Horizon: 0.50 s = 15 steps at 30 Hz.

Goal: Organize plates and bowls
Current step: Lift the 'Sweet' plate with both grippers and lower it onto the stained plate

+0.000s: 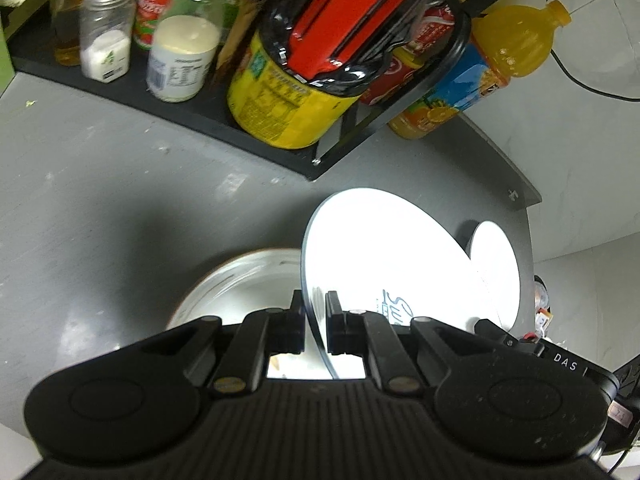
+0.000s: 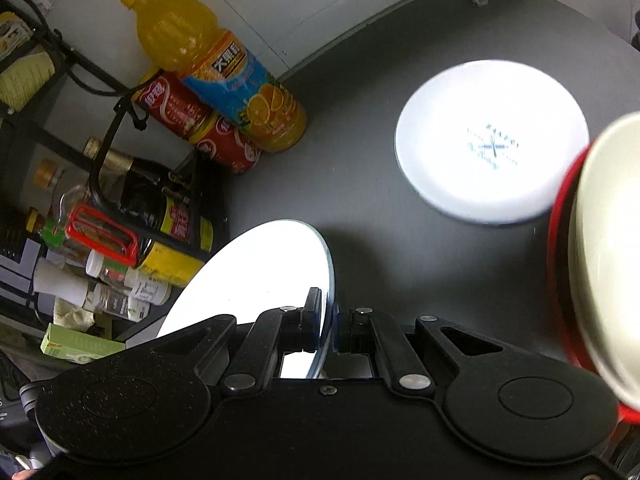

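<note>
My left gripper (image 1: 314, 304) is shut on the rim of a white plate (image 1: 384, 256) with blue print, held tilted on edge above the grey table. Under it, to the left, sits a white bowl (image 1: 240, 280) with a brownish rim. My right gripper (image 2: 328, 304) is shut on the rim of a second white plate (image 2: 256, 276), also on edge; the left wrist view shows that plate (image 1: 496, 272) at the right. Another white plate (image 2: 492, 140) with a blue print shows blurred over the dark table; I cannot tell whether it rests there. A red bowl with a cream inside (image 2: 600, 260) is close at the right.
A black wire rack (image 1: 224, 120) at the back holds jars, bottles and a yellow can (image 1: 280, 104). An orange juice bottle (image 2: 224, 68) and red cans (image 2: 192, 120) stand beside it by the wall. The table's far edge (image 1: 524, 200) is at the right.
</note>
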### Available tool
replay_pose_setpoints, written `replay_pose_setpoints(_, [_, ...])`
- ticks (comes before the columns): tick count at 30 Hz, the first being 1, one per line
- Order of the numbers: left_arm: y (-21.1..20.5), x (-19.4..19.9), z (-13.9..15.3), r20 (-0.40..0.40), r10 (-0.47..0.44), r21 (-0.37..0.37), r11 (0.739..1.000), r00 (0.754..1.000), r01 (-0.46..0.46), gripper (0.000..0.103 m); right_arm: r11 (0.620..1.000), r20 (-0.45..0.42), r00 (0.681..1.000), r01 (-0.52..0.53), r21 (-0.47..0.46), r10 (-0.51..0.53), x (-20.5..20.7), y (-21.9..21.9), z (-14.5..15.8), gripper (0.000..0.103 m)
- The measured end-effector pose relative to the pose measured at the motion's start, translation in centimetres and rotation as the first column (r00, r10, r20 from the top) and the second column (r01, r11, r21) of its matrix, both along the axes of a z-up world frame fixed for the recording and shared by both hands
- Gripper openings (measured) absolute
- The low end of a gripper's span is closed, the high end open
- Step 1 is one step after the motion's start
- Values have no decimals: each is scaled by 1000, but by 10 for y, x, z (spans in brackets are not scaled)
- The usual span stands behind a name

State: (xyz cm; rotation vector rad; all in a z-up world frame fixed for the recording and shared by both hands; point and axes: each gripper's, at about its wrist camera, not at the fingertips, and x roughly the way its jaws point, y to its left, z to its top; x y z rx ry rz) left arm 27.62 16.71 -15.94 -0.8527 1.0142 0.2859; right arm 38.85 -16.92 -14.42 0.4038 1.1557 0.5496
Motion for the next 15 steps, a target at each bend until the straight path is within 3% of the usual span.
replay_pose_setpoints(15, [8, -34, -16, -17, -18, -19, 1000, 1000, 18, 8, 999, 16, 1000, 5, -37, -5, -41, 6, 0, 5])
